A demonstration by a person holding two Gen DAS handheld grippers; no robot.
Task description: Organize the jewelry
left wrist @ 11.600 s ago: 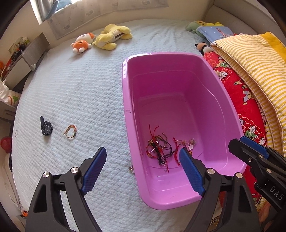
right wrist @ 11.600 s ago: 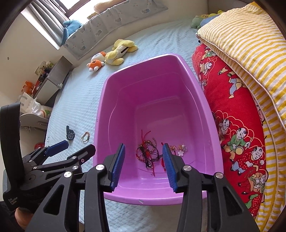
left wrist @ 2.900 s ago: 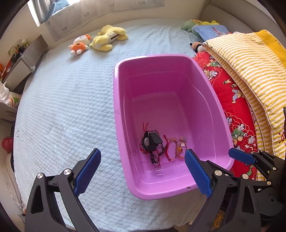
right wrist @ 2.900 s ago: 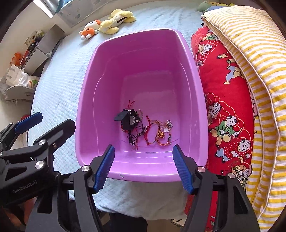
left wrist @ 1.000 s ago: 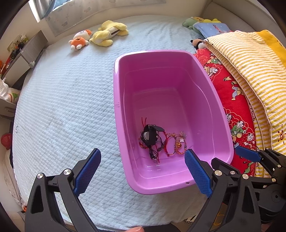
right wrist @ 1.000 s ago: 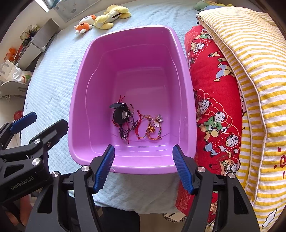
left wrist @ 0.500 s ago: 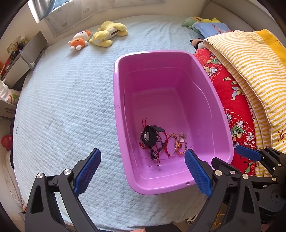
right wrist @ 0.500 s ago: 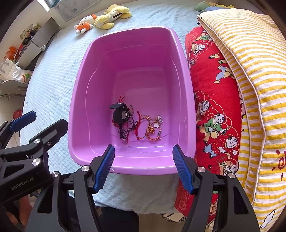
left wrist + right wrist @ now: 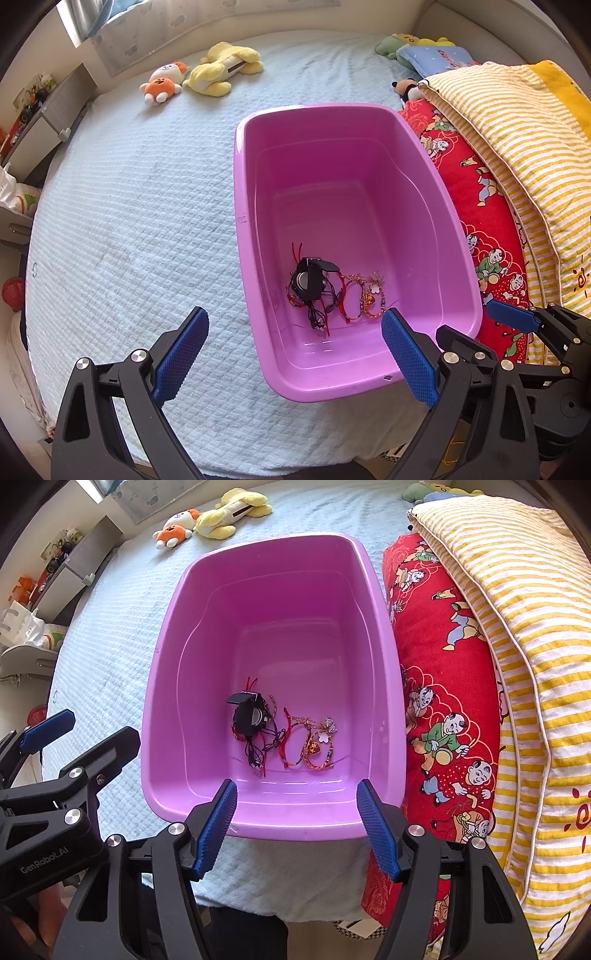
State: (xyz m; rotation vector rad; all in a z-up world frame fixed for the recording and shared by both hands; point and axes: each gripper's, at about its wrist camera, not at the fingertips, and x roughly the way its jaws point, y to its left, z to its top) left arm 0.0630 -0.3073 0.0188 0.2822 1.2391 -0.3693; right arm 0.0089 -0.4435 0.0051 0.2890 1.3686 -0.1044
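- The left gripper (image 9: 293, 349) hangs above the bed with its jaws spread wide and nothing between them; the near left corner of the basin shows in the gap.
- The right gripper (image 9: 297, 825) sits just beside it, jaws also well apart and empty, framing the near rim of the basin.
- Just beyond both sets of jaws stands the pink plastic basin (image 9: 159, 701), resting on the bed.
- On the basin's floor, towards the near end, lies the jewelry: a black watch (image 9: 248, 716) on top of a tangle of dark and red cords (image 9: 258, 755), and touching that, on the right, a few red and gold bracelets (image 9: 308, 744).
- To the left of the jaws spreads the pale blue quilted bedspread (image 9: 122, 221).
- To the right, touching the basin's side, is a red patterned quilt (image 9: 443, 701) with a yellow striped blanket (image 9: 517, 590) piled over it.
- Far beyond the basin lie an orange-and-white plush toy (image 9: 162, 79) and a yellow one (image 9: 225, 68).
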